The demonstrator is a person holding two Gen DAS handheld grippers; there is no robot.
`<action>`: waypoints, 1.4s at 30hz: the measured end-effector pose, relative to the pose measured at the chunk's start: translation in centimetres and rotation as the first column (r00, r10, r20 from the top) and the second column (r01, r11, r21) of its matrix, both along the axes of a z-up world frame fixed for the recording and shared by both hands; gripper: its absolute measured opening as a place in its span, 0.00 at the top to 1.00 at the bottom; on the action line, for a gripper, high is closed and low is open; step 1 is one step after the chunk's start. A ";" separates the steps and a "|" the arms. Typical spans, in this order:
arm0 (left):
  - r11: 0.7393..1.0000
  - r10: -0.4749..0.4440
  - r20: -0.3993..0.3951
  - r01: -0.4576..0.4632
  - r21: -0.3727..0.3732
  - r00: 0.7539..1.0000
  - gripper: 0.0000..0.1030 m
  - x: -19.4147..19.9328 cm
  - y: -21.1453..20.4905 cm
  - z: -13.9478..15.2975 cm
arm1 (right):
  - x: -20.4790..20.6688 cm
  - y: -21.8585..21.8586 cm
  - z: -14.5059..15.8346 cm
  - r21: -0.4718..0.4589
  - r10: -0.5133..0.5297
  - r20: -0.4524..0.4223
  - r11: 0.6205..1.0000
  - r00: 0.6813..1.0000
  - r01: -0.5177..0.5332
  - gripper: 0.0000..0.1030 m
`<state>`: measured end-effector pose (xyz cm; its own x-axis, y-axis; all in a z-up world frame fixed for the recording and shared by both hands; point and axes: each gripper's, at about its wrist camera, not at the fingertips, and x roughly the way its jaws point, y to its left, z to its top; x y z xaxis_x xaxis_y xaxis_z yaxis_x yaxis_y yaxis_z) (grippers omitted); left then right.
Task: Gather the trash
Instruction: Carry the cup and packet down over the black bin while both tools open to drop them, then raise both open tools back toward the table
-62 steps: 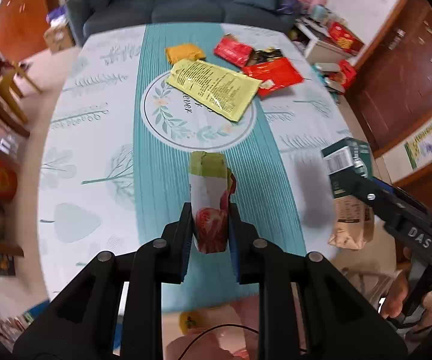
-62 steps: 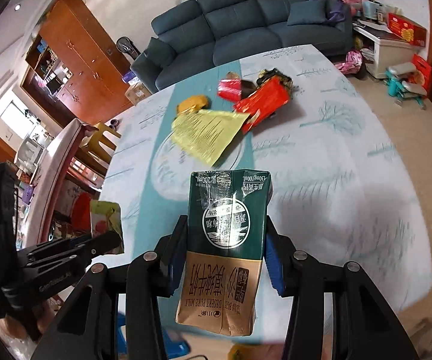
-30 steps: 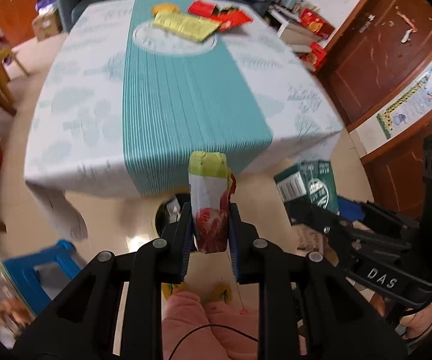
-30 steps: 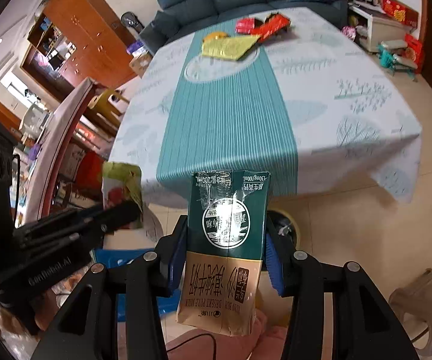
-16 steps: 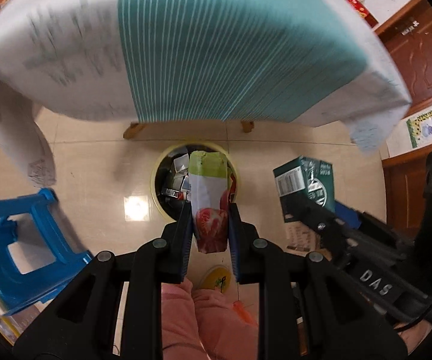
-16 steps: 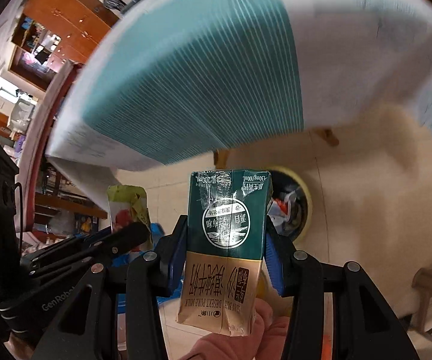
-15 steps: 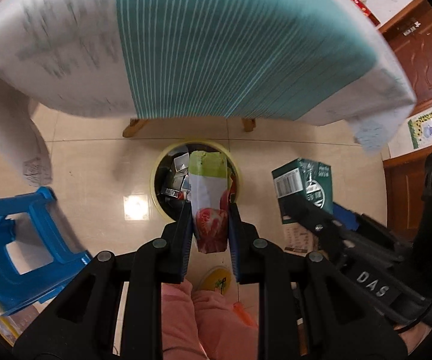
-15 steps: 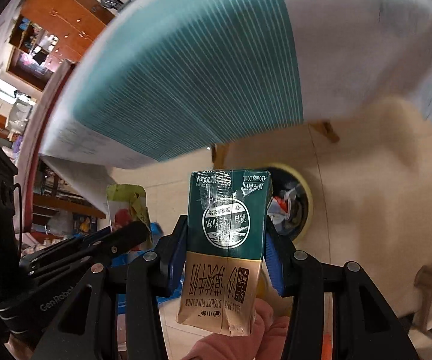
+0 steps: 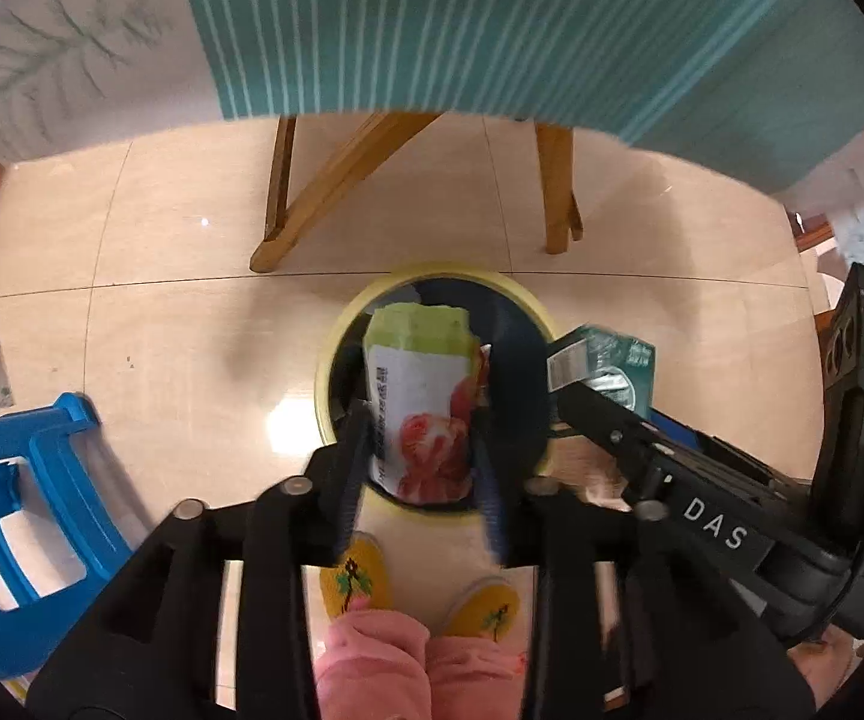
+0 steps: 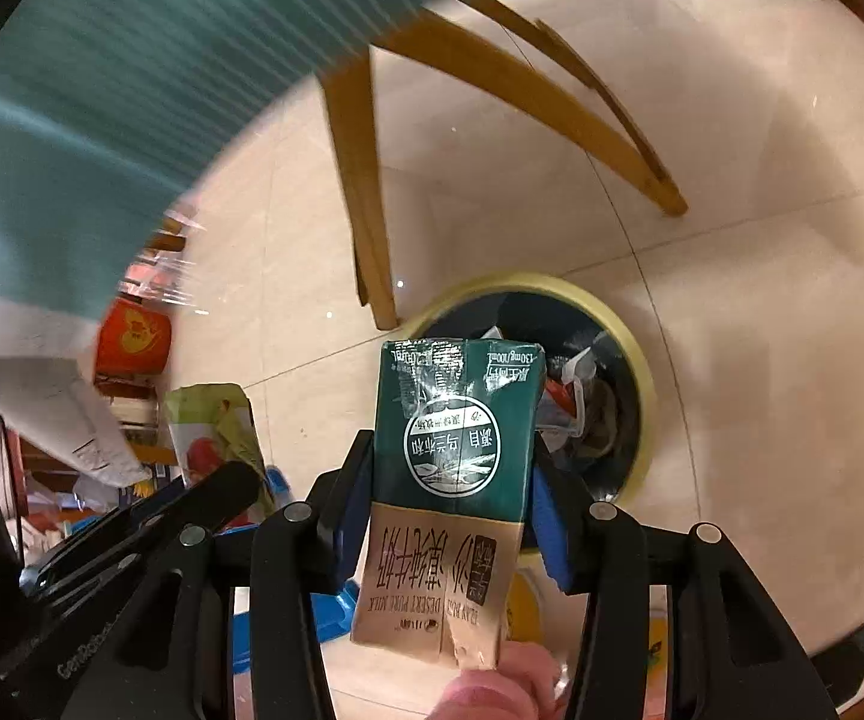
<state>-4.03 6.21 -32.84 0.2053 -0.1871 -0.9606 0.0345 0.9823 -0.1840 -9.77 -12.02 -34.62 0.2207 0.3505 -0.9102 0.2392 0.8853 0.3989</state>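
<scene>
We have both pieces of trash in hand and are over the bin, so pickup and carry look done; the drop is what's left.

Left wrist view: the left hand-held gripper sits at lower centre, fingers set narrow around a snack packet with a green top and a red fruit picture. The frame is blurred, so we cannot tell whether the pads press the packet. The packet sits right in front of the mouth of the trash bin, a round yellow-rimmed bin with a dark liner on the tiled floor, centre of the frame. We judge the packet lined up for release.

Right wrist view: the right hand-held gripper at lower centre is clamped on a green milk carton, upside-down print, tan lower half. The bin shows centre right, partly behind the carton, with wrappers already inside. The carton overlaps the bin's left side in the frame, so we judge it near but not centred. In the left wrist view the carton shows at right, just beside the bin rim.

The tablecloth of the table fills the top of the frame, wooden legs under it. A blue stool is at lower left, our yellow slippers at the bottom.

Left to do: let go of both items into the bin. We cannot tell from these views whether more trash waits on the table.
</scene>
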 end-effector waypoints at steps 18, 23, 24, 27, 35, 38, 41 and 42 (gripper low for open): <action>0.999 0.035 0.039 -0.034 -0.012 0.999 0.25 0.6 2.3 1.3 | 0.4 -0.1 1.1 -0.106 0.026 0.083 0.994 0.996 -0.017 0.20; 0.999 0.042 0.035 -0.042 0.008 0.999 0.25 -0.5 2.6 5.6 | -0.3 0.1 5.7 -0.126 0.055 0.090 0.991 0.994 -0.043 0.19; 0.999 0.038 0.023 -0.038 0.002 0.999 0.25 -0.8 2.6 6.7 | -0.4 0.1 6.8 -0.123 0.058 0.091 0.991 0.994 -0.046 0.19; 1.000 0.022 0.026 -0.022 0.002 0.999 0.25 -1.7 2.6 10.7 | -1.2 0.1 11.1 -0.127 0.079 0.102 0.990 0.992 -0.065 0.19; 0.999 0.050 0.062 -0.050 0.004 0.997 0.25 -3.4 3.7 22.5 | -3.0 0.7 24.6 -0.159 0.151 0.189 0.980 0.970 -0.122 0.19; 0.998 0.067 0.086 -0.065 -0.017 0.994 0.27 -3.8 4.2 26.8 | -3.6 1.2 29.9 -0.185 0.177 0.242 0.974 0.954 -0.133 0.19; 0.997 0.064 0.115 -0.059 -0.046 0.991 0.29 -4.3 4.8 31.1 | -4.1 1.9 35.6 -0.220 0.205 0.302 0.965 0.931 -0.141 0.19; 0.997 0.062 0.124 -0.055 -0.053 0.990 0.30 -4.4 4.9 32.2 | -4.2 2.1 37.1 -0.236 0.215 0.318 0.961 0.923 -0.142 0.19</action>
